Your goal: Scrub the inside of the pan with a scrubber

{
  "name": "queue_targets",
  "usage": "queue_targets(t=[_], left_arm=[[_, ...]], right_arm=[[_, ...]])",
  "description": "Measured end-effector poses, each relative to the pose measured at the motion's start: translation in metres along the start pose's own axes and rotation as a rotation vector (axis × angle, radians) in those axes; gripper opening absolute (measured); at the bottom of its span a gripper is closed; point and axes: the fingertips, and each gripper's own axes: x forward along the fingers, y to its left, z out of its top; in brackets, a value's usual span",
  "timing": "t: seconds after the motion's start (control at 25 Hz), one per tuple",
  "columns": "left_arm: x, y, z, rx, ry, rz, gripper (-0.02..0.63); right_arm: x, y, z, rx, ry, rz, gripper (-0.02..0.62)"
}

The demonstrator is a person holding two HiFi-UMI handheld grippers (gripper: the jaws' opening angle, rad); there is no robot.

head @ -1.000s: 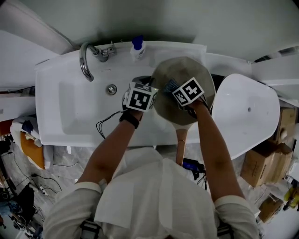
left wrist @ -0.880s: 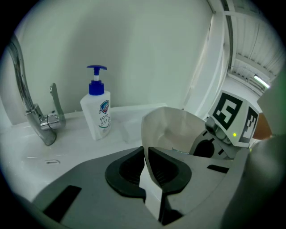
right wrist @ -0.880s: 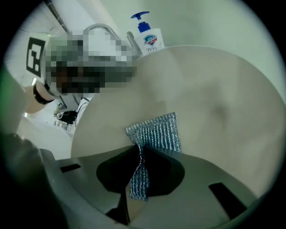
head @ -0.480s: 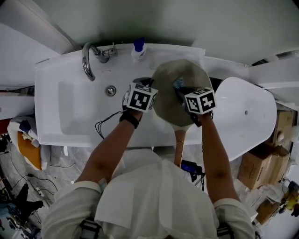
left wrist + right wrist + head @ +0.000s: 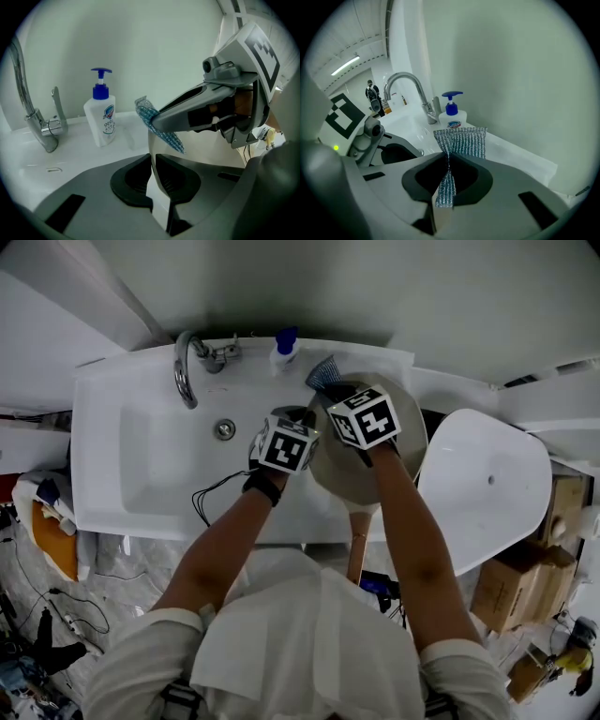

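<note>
Clamping the near-left rim of the pan [image 5: 349, 480], the left tongs [image 5: 152, 174] sit almost shut beside the sink [image 5: 141, 460]. The right tongs [image 5: 443, 182] pinch the scrubber [image 5: 461, 142] above the pan's far edge, near the soap bottle [image 5: 284, 352].

Colours for your check:
- The scrubber [image 5: 459, 143] is silver-blue, a ribbed knit mesh.
- The pan [image 5: 414, 427] reads dull beige-grey inside. Its handle [image 5: 357, 540] is wood brown.
- Your left gripper [image 5: 153, 161] and right gripper [image 5: 447, 159] are both mid grey with black jaw recesses. Each cube [image 5: 286, 444] has black squares on white.
- The sink [image 5: 141, 456] is plain white and the faucet [image 5: 185, 381] is chrome.
- The soap bottle [image 5: 101, 119] is white with a blue pump and a blue-and-red label (print too small to read).
- The wall [image 5: 154, 47] is pale grey-green.
- Your shirt [image 5: 300, 634] is off-white.
- The cardboard boxes [image 5: 511, 582] are brown.
</note>
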Motion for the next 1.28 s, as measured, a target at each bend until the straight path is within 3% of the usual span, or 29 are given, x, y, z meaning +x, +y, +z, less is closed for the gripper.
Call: queue_targets(t=[0.16,0.36,0.88,1.04,1.28], left_arm=[[0.0,-0.001,0.0,0.007,0.0,0.006,0.041],[0.0,-0.001,0.001,0.011,0.004,0.0,0.041],[0.001,0.0,0.0,0.022,0.009,-0.005,0.041],[0.002,0.0,0.0,0.028,0.012,-0.007,0.041],[0.001,-0.002,0.0,0.034,0.02,-0.01,0.043]], right_arm=[[0.011,0.0,0.0,-0.003,0.019,0.016,0.035],[0.013,-0.027,0.001,0.033,0.036,-0.036,0.035],[-0.022,-0.122,-0.032,0.201,0.079,-0.291,0.037],[-0.02,-0.12,-0.031,0.207,0.066,-0.293,0.037],[-0.003,-0.085,-0.016,0.201,0.033,-0.198,0.037]])
